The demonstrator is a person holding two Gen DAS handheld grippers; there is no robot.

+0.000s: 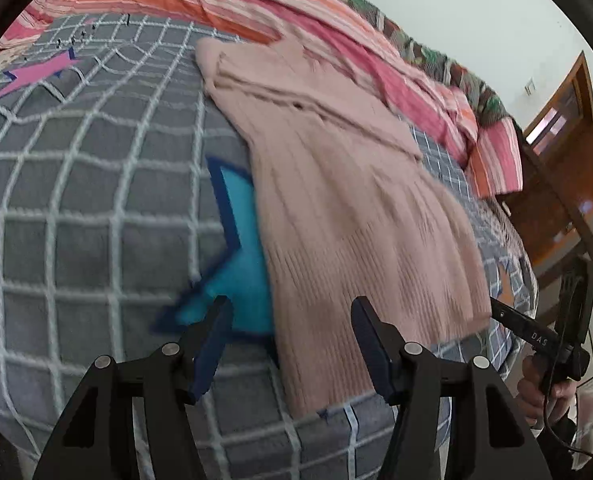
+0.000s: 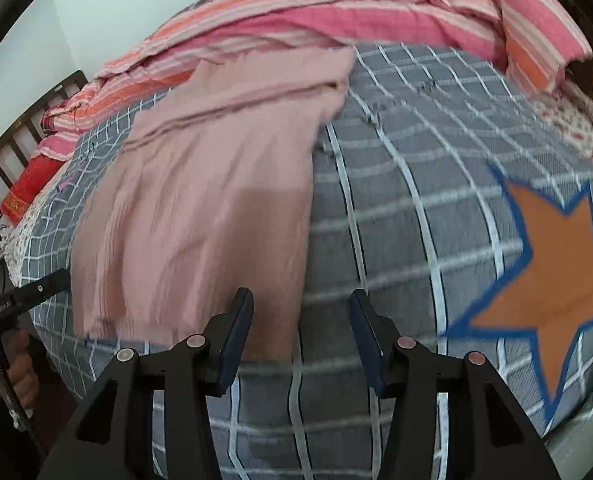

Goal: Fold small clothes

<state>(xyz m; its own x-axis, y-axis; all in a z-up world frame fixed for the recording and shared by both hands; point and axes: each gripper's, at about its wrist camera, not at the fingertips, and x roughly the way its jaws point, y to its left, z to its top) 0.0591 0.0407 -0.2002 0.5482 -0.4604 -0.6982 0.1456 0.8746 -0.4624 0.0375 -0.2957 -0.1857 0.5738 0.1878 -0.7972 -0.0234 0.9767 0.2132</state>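
Observation:
A pale pink ribbed knit garment [image 1: 336, 200] lies partly folded on the grey checked bed cover [image 1: 76, 200], its hem toward me. My left gripper [image 1: 290, 304] hovers open over the hem's left corner; its pads touch no cloth. One finger [image 1: 532, 330] of the right gripper shows at the hem's right edge, with a hand below it. In the right wrist view the garment [image 2: 200, 184] lies to the left, and my right gripper [image 2: 300, 294] stands open just off its lower right corner, with nothing between the pads. A finger [image 2: 36, 292] of the left gripper shows at the far left.
A pink and orange striped blanket [image 1: 224, 4] is bunched along the bed's far side. Blue [image 1: 236, 272], pink [image 1: 36, 76] and orange [image 2: 556, 280] stars mark the cover. Wooden furniture [image 1: 564, 128] stands beyond the bed on the right; a slatted headboard [image 2: 12, 152] is at the left.

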